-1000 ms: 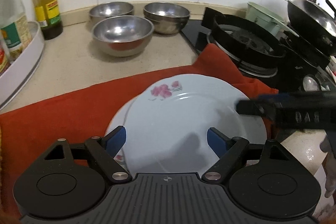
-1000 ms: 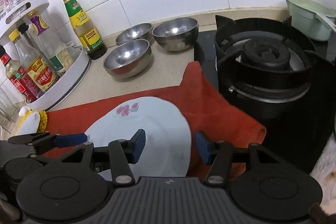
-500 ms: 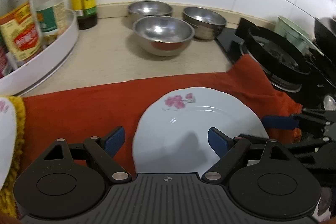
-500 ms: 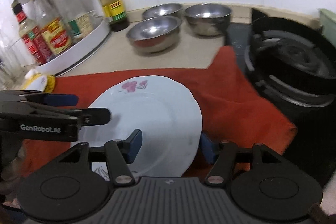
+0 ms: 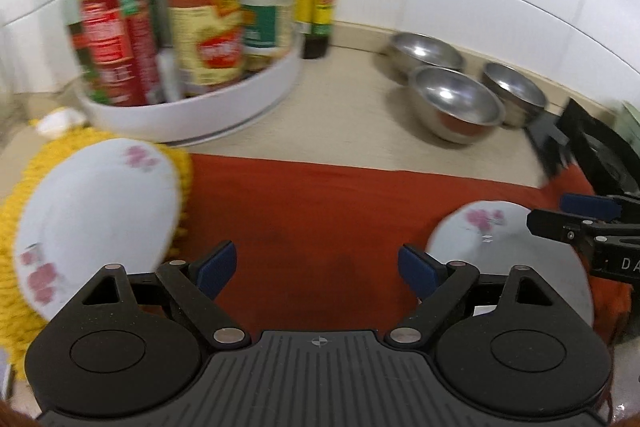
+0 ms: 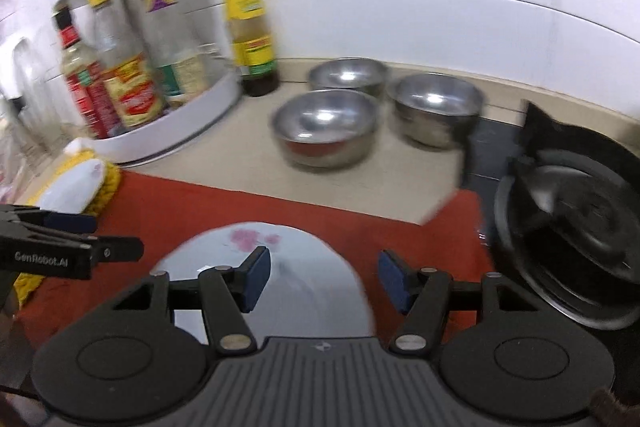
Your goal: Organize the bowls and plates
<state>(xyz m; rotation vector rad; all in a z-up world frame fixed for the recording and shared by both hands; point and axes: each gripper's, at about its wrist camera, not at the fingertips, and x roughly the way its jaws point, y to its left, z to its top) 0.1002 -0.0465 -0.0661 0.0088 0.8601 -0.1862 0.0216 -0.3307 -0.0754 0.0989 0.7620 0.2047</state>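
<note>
L gripper (image 5: 316, 267) is pitched down over bare red cloth (image 5: 320, 199), jaws wide and opening, nothing between. R gripper (image 6: 322, 277) is tilted down over a plate (image 6: 280, 267) (rim between pads, no press seen), jaws half spread. A 2nd plate (image 5: 96, 211) lies on a yellow mat (image 5: 12, 223) at the cloth's left edge. Three bowls (image 6: 326, 123) are clustered by the wall; open counter (image 5: 340, 115) lies between.
</note>
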